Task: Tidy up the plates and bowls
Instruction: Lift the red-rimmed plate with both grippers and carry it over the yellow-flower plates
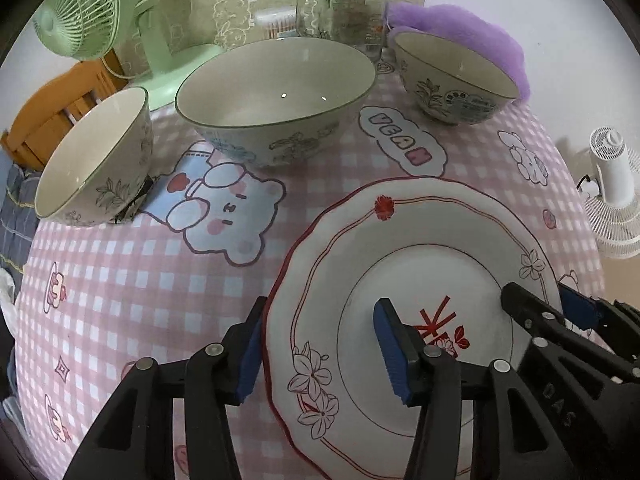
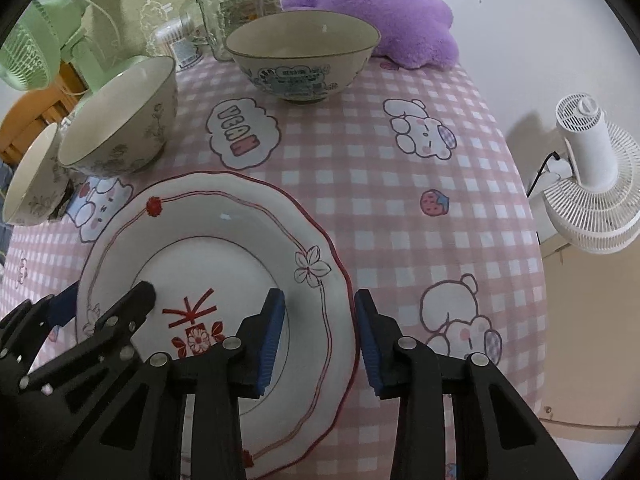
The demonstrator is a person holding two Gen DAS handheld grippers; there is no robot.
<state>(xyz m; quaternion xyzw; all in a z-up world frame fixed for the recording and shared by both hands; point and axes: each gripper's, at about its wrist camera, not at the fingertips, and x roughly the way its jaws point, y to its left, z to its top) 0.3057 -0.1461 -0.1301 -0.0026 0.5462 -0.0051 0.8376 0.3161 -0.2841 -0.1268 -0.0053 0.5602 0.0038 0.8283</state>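
Left wrist view shows the left hand-held gripper (image 1: 320,344) and the right hand-held gripper (image 2: 320,340) straddling opposite rims of the plate (image 1: 420,264), pads apart, likely for a level two-sided lift off the near counter (image 1: 120,280).

Beyond my work, a green fan (image 1: 80,12) stands at the table's (image 1: 120,280) far left corner. A glass jar (image 1: 348,8) and purple cushion (image 2: 384,16) sit along the back; a white fan (image 2: 592,184) stands off to the right.

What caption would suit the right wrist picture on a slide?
Two handheld grippers straddle opposite rims of a red-trimmed plate on a pink checked tablecloth.
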